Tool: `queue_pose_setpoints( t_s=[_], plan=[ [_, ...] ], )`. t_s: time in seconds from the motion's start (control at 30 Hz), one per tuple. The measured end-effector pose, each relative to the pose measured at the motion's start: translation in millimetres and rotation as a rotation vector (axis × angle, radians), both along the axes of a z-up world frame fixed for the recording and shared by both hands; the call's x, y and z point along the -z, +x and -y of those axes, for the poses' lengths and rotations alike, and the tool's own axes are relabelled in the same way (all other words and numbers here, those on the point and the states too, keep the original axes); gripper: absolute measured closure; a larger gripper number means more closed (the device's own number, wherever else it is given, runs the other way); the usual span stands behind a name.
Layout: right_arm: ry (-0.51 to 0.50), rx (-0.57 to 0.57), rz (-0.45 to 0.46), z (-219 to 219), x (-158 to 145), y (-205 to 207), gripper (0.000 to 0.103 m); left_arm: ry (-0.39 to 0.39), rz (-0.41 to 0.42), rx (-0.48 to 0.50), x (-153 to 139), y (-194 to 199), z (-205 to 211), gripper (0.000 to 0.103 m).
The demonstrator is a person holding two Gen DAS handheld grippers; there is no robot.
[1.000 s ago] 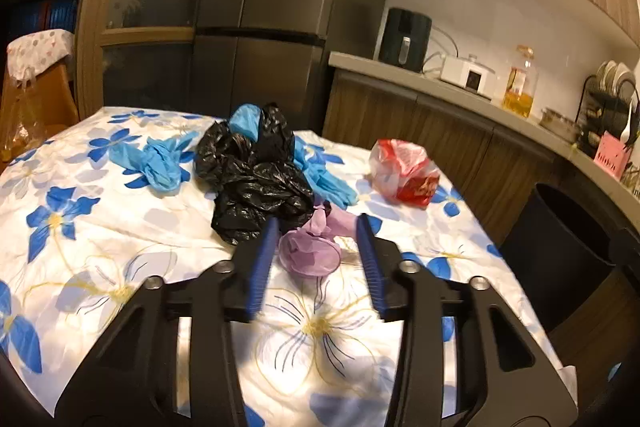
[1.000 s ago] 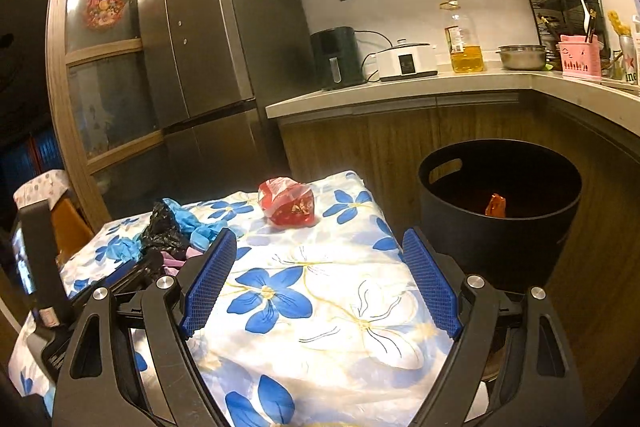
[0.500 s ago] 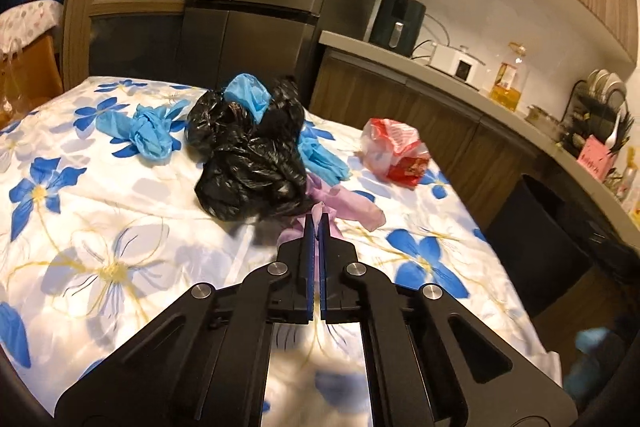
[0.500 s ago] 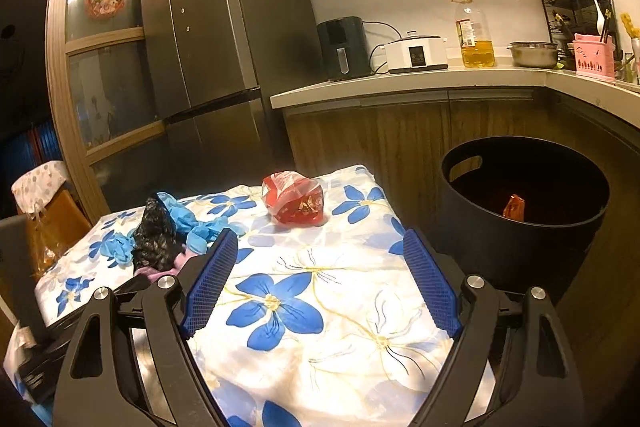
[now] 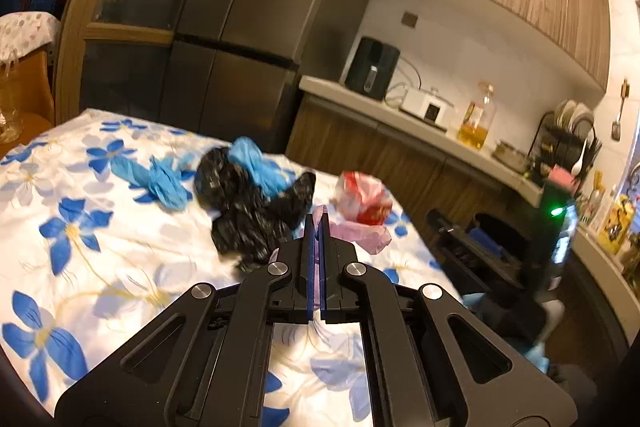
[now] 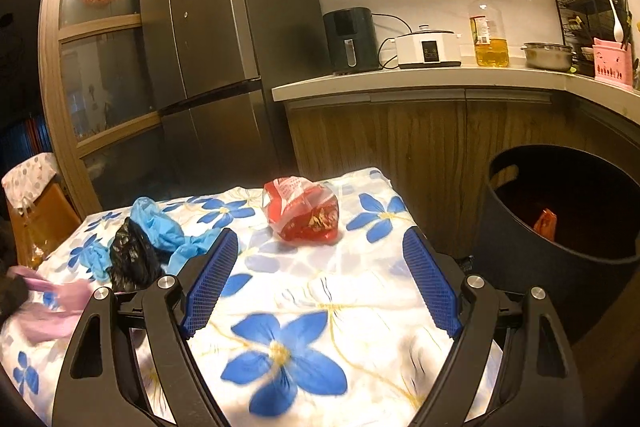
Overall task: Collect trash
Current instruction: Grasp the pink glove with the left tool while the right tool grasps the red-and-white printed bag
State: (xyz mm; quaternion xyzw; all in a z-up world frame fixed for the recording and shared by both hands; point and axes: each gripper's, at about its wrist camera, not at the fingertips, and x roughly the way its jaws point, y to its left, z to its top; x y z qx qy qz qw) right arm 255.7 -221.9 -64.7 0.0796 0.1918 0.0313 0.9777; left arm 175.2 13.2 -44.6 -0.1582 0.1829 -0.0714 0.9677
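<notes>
My left gripper (image 5: 317, 223) is shut on a thin pink plastic bag (image 5: 362, 233), which trails out to the right just above the flowered tablecloth (image 5: 80, 267). Behind it lie a crumpled black bag (image 5: 248, 215), blue gloves (image 5: 164, 183) and a red-and-clear snack bag (image 5: 362, 199). In the right wrist view my right gripper (image 6: 320, 283) stands open over the cloth with nothing between its fingers; the red snack bag (image 6: 302, 213) lies just beyond it. The pink bag (image 6: 56, 303) shows blurred at the far left. The black bin (image 6: 560, 227) stands right of the table.
A kitchen counter (image 6: 440, 77) with an air fryer, a cooker, an oil bottle and a dish rack runs behind the bin. A grey fridge (image 6: 224, 27) stands past the table's far edge. An orange chair (image 6: 36, 215) sits at the left.
My left gripper closed on the pink bag and lifted it up and to the right. My right gripper stayed open and moved left across the table, toward the red snack bag.
</notes>
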Motion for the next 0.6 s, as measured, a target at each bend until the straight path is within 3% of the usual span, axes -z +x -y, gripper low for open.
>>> queue_pose_setpoints(
  t_s=[0.37,0.6],
  plan=[
    [-0.035,0.018,-0.023,-21.4,4.7,65.6,0.023,-0.029,0.067,-0.077,-26.5,-5.4,-36.7,0.103],
    [-0.031,0.031,-0.06,-26.8,15.7,109.2,0.026,-0.022,0.064,-0.088,-26.6,6.0,-43.2,0.103]
  ],
)
